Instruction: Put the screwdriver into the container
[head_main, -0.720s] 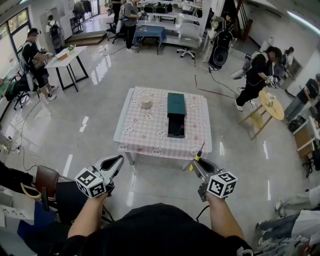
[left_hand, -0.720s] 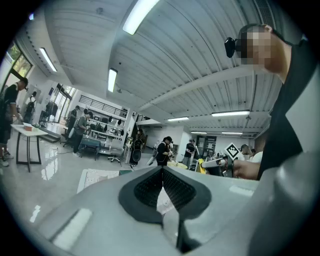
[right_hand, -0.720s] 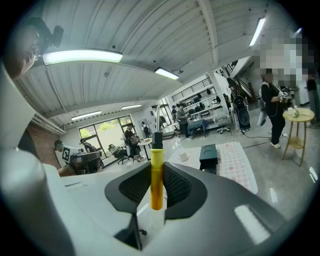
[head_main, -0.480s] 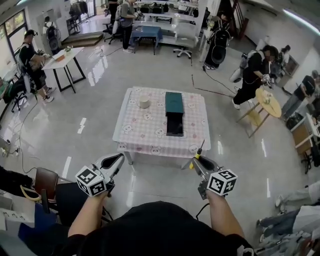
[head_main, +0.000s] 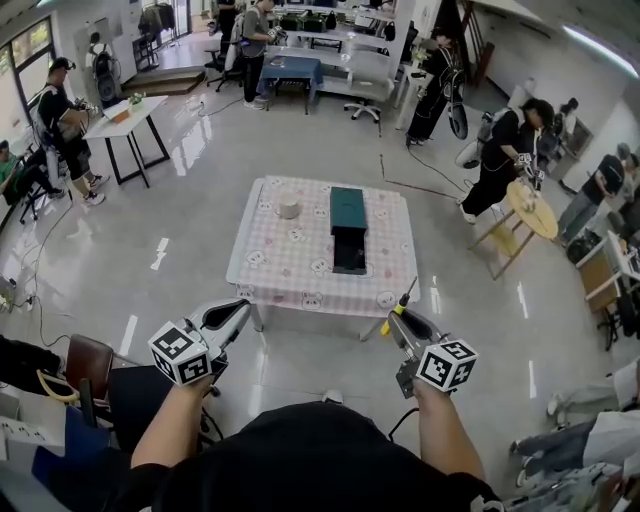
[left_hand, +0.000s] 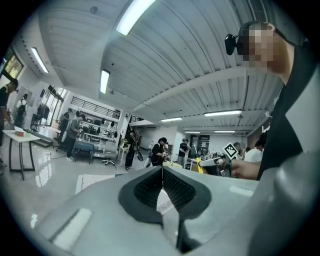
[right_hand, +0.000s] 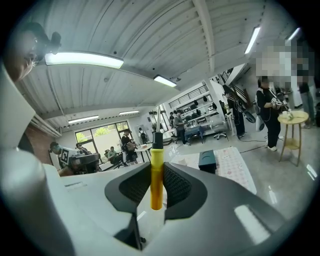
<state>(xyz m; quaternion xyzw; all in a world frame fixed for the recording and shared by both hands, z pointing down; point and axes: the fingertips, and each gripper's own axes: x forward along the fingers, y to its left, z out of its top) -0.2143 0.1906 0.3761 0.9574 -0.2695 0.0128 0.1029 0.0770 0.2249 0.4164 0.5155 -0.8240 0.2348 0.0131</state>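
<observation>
My right gripper (head_main: 398, 318) is shut on a screwdriver (right_hand: 156, 170) with a yellow handle, black collar and thin metal shaft pointing up and forward; in the head view the screwdriver (head_main: 397, 306) juts from the jaws toward the table. The container (head_main: 350, 231), a dark green box with an open black tray at its near end, lies on the pink patterned table (head_main: 290, 265) and shows small in the right gripper view as the container (right_hand: 206, 161). My left gripper (head_main: 230, 318) is shut with nothing between its pads (left_hand: 162, 186). Both grippers hang over the floor, short of the table's near edge.
A small round beige object (head_main: 289, 208) sits on the table's far left. Several people stand around the hall; a white table (head_main: 128, 116) is at the left, a round wooden stool (head_main: 531, 212) at the right, a chair (head_main: 88, 360) by my left arm.
The head view has drifted slightly; both grippers keep their pose and the right one keeps the screwdriver. A person at the back right has walked on.
</observation>
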